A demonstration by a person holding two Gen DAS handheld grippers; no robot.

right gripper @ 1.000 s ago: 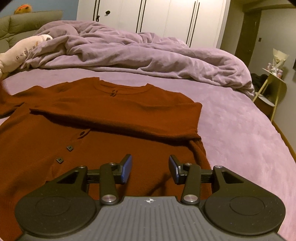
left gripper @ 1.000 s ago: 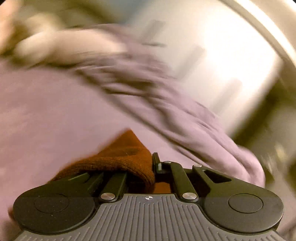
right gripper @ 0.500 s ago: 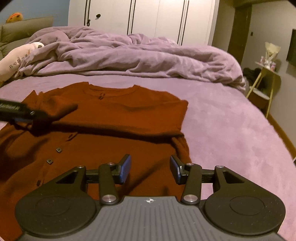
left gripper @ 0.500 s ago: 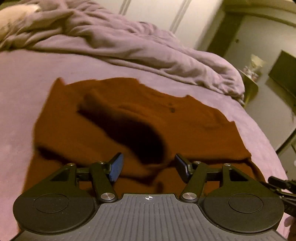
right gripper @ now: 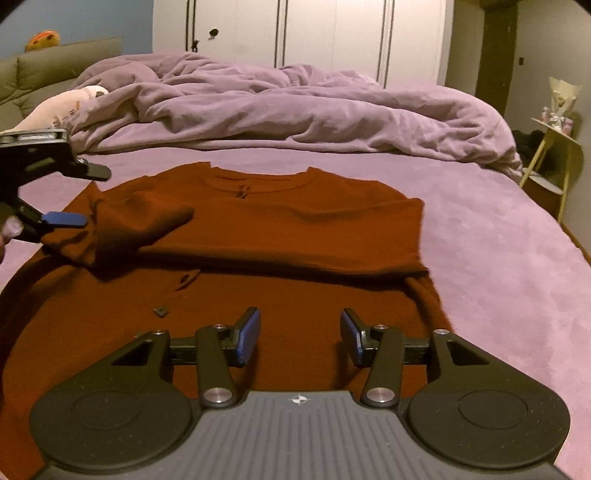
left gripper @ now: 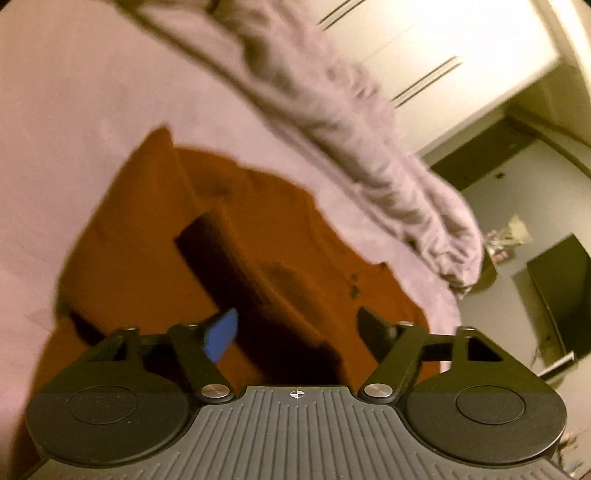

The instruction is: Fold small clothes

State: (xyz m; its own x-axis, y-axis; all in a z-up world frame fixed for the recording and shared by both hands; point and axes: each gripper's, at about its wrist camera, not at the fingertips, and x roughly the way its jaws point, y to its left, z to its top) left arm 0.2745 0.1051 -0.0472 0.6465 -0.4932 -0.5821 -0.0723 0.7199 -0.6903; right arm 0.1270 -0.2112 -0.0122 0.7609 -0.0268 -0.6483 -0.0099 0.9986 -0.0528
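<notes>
A rust-red buttoned cardigan lies flat on the purple bed, both sleeves folded across its chest. The left sleeve's cuff lies loosely over the chest. My left gripper is open and empty, hovering above the garment's left side; it also shows in the right wrist view at the left edge, just left of the folded sleeve. My right gripper is open and empty above the lower hem part of the cardigan.
A crumpled purple duvet lies across the far part of the bed. A pale pillow sits far left. White wardrobes stand behind. A small yellow side table stands at the right.
My left gripper carried the left sleeve across the chest, let it go and opened, then drew back to the left. My right gripper stayed open and barely moved.
</notes>
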